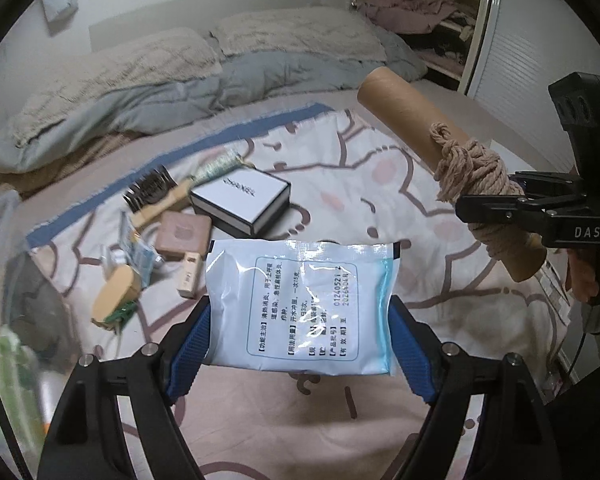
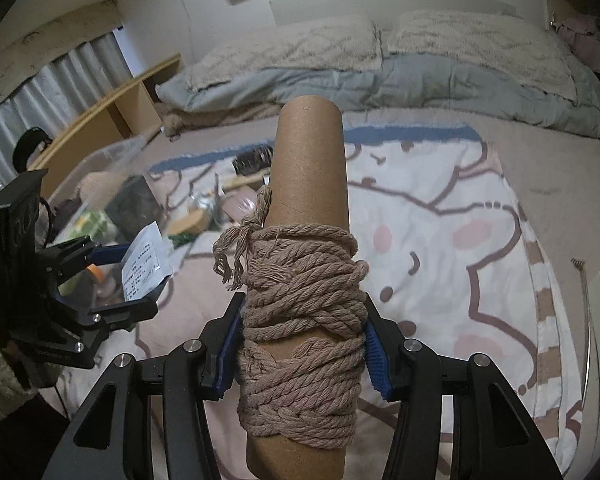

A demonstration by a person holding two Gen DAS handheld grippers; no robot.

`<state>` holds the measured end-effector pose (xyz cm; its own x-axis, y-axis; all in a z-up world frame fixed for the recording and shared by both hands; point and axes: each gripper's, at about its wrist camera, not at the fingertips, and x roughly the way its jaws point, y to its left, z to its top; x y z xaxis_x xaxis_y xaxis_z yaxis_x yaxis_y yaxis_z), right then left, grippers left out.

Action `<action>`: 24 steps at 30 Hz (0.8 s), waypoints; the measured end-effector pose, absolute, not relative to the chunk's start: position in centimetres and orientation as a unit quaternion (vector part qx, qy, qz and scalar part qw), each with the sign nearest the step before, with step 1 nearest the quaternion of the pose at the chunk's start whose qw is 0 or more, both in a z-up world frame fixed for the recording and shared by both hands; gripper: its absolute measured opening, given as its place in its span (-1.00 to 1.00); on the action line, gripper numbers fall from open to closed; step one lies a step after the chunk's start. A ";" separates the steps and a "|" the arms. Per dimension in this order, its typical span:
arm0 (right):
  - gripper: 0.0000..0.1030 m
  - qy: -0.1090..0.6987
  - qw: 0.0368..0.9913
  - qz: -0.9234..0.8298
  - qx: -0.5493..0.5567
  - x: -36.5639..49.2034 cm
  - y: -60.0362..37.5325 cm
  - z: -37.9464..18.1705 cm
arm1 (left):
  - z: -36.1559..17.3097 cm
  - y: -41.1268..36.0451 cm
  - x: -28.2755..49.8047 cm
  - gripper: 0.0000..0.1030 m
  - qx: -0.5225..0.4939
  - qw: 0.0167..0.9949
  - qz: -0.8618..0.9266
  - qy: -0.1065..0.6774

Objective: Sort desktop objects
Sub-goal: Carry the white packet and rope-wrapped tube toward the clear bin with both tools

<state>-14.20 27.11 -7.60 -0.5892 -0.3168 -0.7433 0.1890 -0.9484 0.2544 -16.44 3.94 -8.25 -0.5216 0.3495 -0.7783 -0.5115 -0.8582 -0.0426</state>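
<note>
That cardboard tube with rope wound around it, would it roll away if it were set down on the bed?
Probably not far. The cardboard tube is round, so it could roll, but the rope bunches unevenly and a knotted tail sticks out, likely braking it. It looks hollow and light. The right claw grips on the rope, which probably resists slipping.

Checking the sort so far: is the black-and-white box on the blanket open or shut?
Shut. The black-and-white box lies flat on the blanket with its white lid seated squarely on top.
</note>
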 end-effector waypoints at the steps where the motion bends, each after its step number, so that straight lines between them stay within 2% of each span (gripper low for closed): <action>1: 0.04 -0.074 0.143 -0.890 0.427 -14.1 27.0 -7.3 | -7.9 3.8 -16.3 0.61 -0.419 0.246 0.869 0.096; 15: 0.04 -0.078 0.183 -0.904 0.377 -12.3 23.5 -1.7 | -0.8 -1.2 -13.4 0.61 -0.354 0.160 0.920 0.057; 24: 0.04 -0.074 0.234 -0.905 0.347 -12.0 19.3 1.4 | 1.5 -5.9 -11.6 0.61 -0.317 0.091 0.943 0.038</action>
